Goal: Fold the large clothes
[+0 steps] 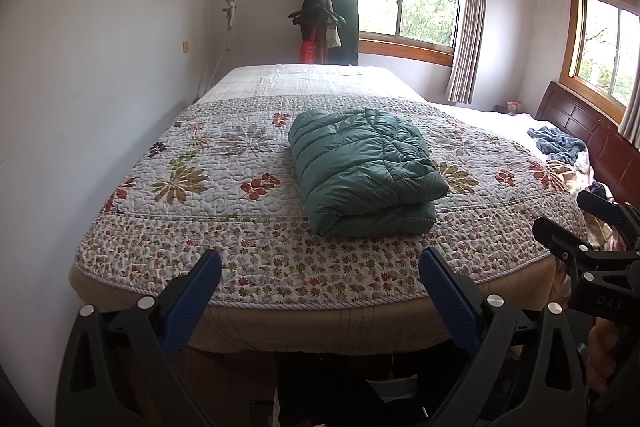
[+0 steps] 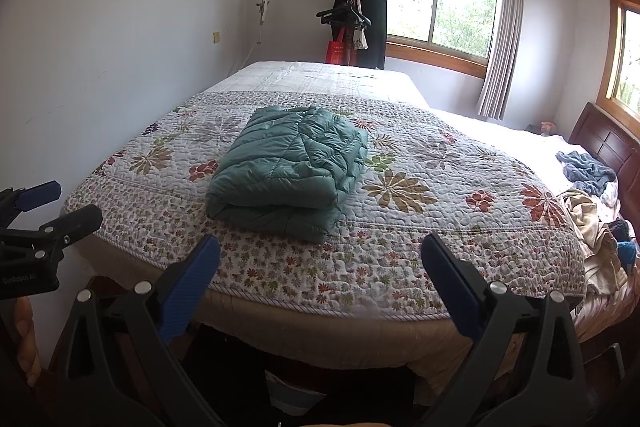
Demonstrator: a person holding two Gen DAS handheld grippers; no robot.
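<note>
Folded green jacket [image 1: 362,171] lying on the quilt [image 1: 224,163] of the bed [image 1: 320,331], near its front edge and ahead of both tongs. Left tongs [image 1: 320,279] and right tongs [image 2: 320,267] stand spread wide and empty, held back off the bed's edge, apart from the jacket. The bundle's long axis runs front to back, slightly slanted; its rolled fold faces the tongs.

In the left wrist view the jacket sits a little right of centre; in the right wrist view it sits left of centre [image 2: 288,171]. It therefore lies between the two tongs, about equally near each (the right perhaps a touch closer, though fisheye distortion makes this uncertain). Judged from its compact stack, this garment looks finished.

The right view alone shows the full pile of unfolded clothes [image 2: 592,211] at the bed's right side by the headboard [image 2: 604,143], which is probably the next source; the left view shows only part of it, behind the right tongs' frame.
</note>
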